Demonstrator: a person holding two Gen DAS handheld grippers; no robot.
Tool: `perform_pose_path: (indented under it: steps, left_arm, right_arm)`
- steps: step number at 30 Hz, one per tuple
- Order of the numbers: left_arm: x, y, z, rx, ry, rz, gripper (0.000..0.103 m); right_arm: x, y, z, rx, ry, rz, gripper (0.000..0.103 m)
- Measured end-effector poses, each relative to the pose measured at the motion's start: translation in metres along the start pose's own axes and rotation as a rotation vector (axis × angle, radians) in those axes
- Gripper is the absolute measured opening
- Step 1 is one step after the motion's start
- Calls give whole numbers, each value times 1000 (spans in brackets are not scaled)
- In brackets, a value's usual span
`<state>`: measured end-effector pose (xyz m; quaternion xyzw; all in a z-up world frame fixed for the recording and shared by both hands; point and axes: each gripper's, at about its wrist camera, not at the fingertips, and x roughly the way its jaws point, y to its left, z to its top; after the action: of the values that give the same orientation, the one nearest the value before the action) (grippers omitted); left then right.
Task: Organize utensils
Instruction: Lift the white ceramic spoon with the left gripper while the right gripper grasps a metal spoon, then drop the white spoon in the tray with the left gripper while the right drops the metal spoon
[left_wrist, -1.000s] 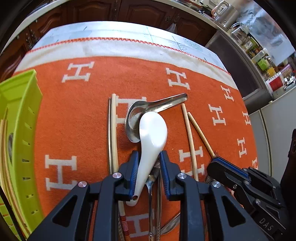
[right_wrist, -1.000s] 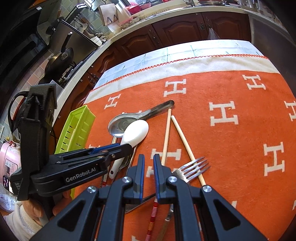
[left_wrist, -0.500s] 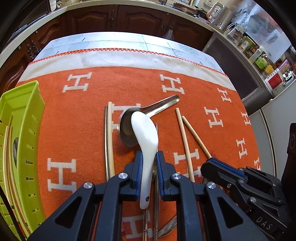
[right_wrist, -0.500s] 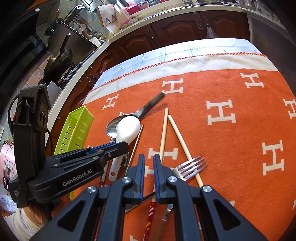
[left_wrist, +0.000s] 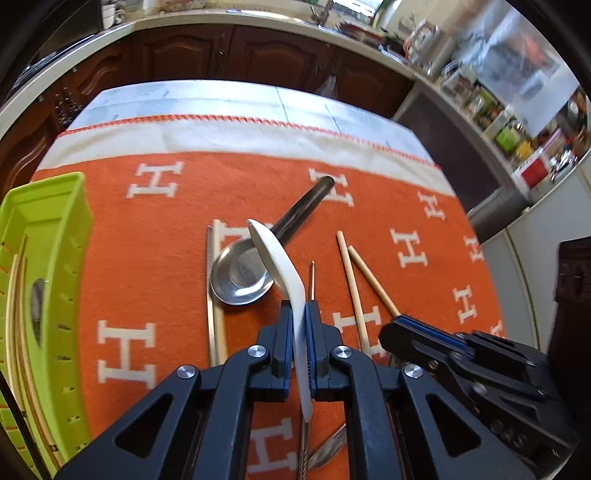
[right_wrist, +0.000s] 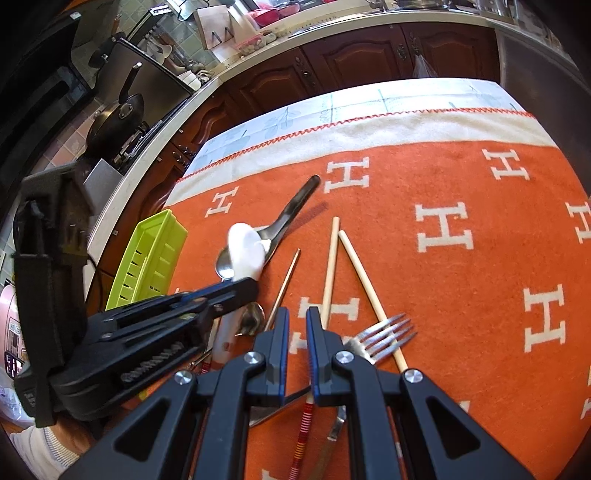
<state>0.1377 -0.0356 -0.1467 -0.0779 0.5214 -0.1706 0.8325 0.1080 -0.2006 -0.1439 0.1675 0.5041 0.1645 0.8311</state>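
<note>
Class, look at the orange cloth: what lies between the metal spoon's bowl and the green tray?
In the left wrist view, a thin chopstick pair lies beside the metal spoon; beyond it, bare orange cloth reaches the green tray.

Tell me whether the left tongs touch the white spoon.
Touching: the left wrist view shows the left tongs shut on the white spoon, its handle pinched between them.

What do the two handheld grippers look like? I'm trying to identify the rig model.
Both the left gripper and right gripper are matte black, with triangular cut-outs, silver pivot screws and blue-lined fingers. White lettering marks each body; it is blurred here. A coiled spring shows on the left gripper.
</note>
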Motion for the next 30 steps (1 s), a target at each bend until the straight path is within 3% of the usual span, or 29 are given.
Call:
perform_pose_path:
  steps: [4,7,18,19,22,30]
  left_arm:
    - [-30,15,-3,-11,-34,-10,4]
    - [-53,26,-5,-10,-56,1,4]
    - [-132,101,-20,-6,-116,179,4]
    - [-137,110,-23,-6,-111,195,4]
    - [-145,129,-34,-10,-93,214,4]
    - [-142,144,-67,-27,-44,168,4]
  right_arm:
    - [6,7,13,-4,-12,26,10]
    - [15,8,26,14,-19,63,24]
    - [72,11,67,77,-1,18,25]
    - [74,10,66,76,-2,8,24]
    - [82,8,64,93,13,-5,3]
    - [49,28,62,80,-39,59,1]
